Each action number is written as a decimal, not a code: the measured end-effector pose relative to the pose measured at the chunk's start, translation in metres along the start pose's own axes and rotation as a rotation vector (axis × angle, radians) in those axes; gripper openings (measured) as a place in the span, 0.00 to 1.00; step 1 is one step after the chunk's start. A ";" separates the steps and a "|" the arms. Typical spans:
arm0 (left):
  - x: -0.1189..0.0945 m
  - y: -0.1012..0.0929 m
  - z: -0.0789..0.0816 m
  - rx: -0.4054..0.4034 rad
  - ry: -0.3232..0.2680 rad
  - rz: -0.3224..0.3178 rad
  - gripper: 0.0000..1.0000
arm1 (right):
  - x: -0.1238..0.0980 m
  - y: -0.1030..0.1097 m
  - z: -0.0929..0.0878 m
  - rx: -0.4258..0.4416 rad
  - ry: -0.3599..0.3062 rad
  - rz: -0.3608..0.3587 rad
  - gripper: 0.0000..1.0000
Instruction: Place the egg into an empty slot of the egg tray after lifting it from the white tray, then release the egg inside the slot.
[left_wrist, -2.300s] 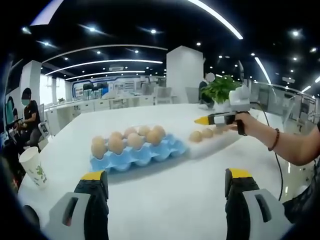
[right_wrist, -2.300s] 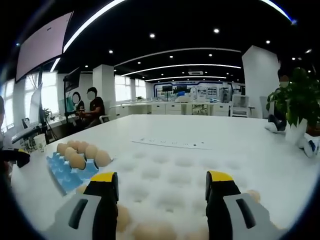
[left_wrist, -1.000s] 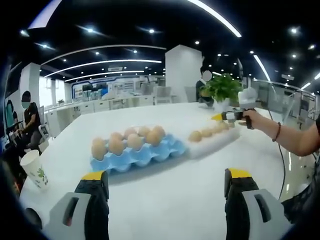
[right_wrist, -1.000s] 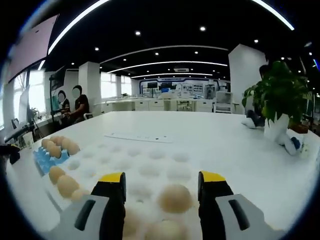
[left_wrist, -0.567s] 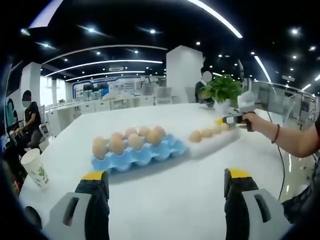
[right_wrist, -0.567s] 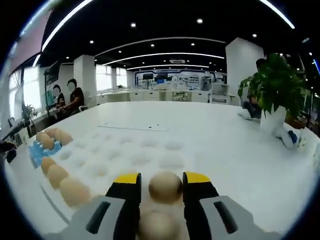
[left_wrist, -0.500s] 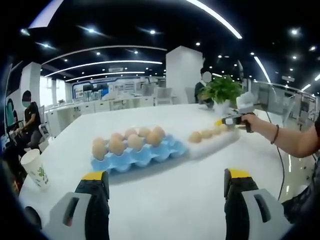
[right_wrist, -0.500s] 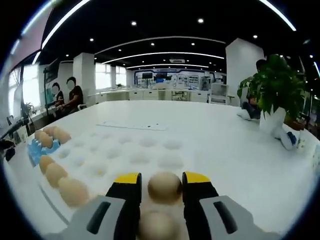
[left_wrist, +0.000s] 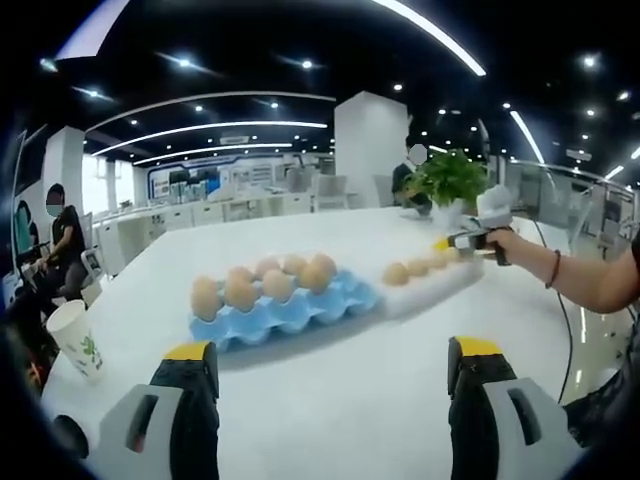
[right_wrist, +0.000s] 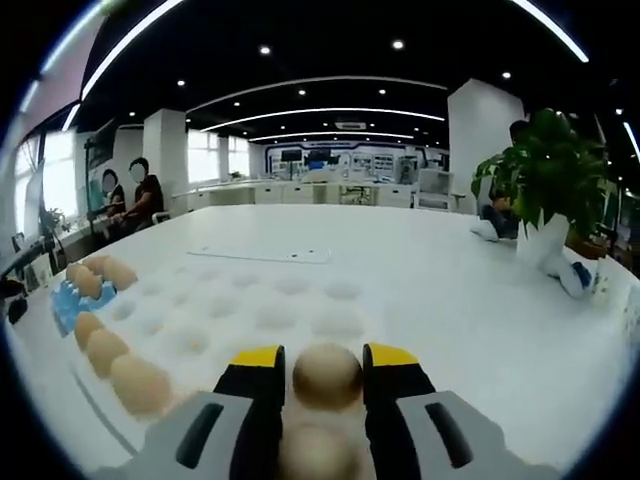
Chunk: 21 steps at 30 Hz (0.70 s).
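In the right gripper view my right gripper (right_wrist: 325, 372) is shut on a tan egg (right_wrist: 326, 376) over the near end of the white tray (right_wrist: 260, 300); another egg (right_wrist: 312, 447) lies just below it between the jaws. A row of eggs (right_wrist: 105, 352) lines the tray's left edge. The blue egg tray (right_wrist: 68, 301) lies further left. In the left gripper view the blue egg tray (left_wrist: 300, 312) carries several eggs, with empty slots along its near row. The white tray (left_wrist: 435, 283) lies to its right, where the right gripper (left_wrist: 460, 241) sits low. My left gripper (left_wrist: 325, 370) hangs open above bare table.
A paper cup (left_wrist: 75, 335) stands at the table's left edge. A potted plant (right_wrist: 548, 190) sits at the far right of the table. A flat white strip (right_wrist: 262, 254) lies beyond the white tray. People sit at the left (right_wrist: 135, 200).
The right jaws came down over the white tray and shut on an egg; since half a second ago they hold it still. The left gripper has stayed put.
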<state>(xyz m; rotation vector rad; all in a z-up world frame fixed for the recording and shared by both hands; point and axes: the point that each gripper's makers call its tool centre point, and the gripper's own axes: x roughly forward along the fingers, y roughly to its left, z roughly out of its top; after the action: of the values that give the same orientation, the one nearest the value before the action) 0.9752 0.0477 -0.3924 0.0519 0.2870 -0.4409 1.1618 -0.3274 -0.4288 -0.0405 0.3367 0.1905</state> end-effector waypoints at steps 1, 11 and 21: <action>0.000 0.000 0.000 0.001 -0.001 0.001 0.97 | -0.001 0.000 0.000 0.003 -0.001 -0.002 0.29; -0.006 0.001 0.000 0.008 0.005 0.012 0.97 | -0.002 0.001 0.000 0.009 0.043 -0.035 0.28; -0.008 0.001 -0.001 0.010 0.009 0.018 0.96 | -0.004 -0.002 -0.001 0.021 0.025 -0.046 0.27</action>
<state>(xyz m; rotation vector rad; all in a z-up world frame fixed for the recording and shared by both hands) 0.9682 0.0524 -0.3915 0.0666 0.2927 -0.4244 1.1583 -0.3298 -0.4283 -0.0298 0.3621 0.1408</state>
